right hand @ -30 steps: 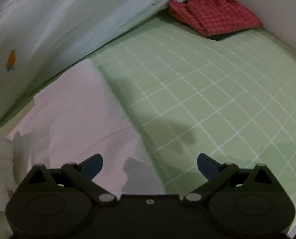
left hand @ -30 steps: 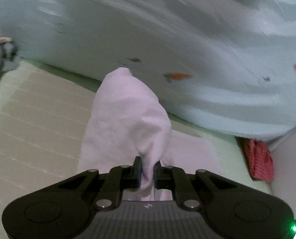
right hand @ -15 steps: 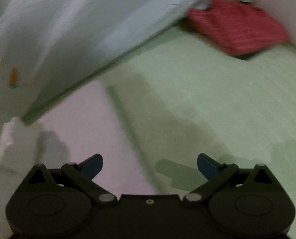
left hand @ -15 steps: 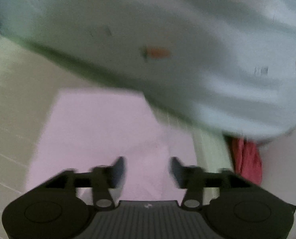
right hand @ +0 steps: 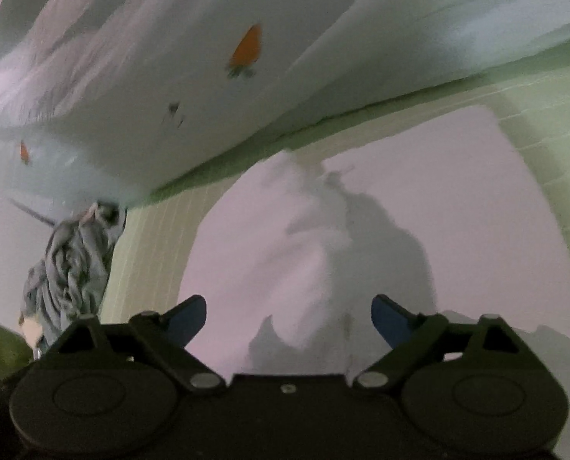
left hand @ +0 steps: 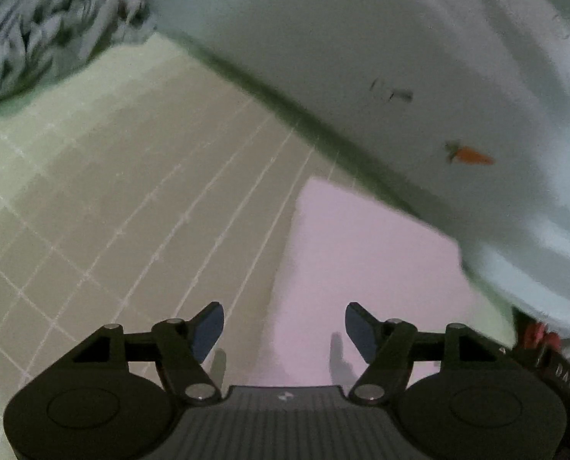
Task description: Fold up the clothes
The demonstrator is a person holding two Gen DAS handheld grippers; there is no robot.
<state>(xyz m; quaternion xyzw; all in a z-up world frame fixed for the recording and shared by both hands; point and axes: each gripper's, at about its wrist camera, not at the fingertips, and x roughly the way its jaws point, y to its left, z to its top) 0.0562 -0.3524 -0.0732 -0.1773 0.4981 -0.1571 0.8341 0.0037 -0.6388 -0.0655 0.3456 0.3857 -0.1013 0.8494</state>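
Left wrist view: left gripper (left hand: 284,330) with jaws spread wide and empty over the pink garment's (left hand: 365,268) near left edge.
Right gripper (right hand: 289,318), jaws likewise released, hovers above a soft raised fold (right hand: 315,230) of that smooth pink cloth, which lies flat on the green grid-patterned bed sheet (left hand: 131,199). A pale quilt with carrot prints (right hand: 162,76) bulges behind; a crumpled grey garment (right hand: 74,264) sits to the left.
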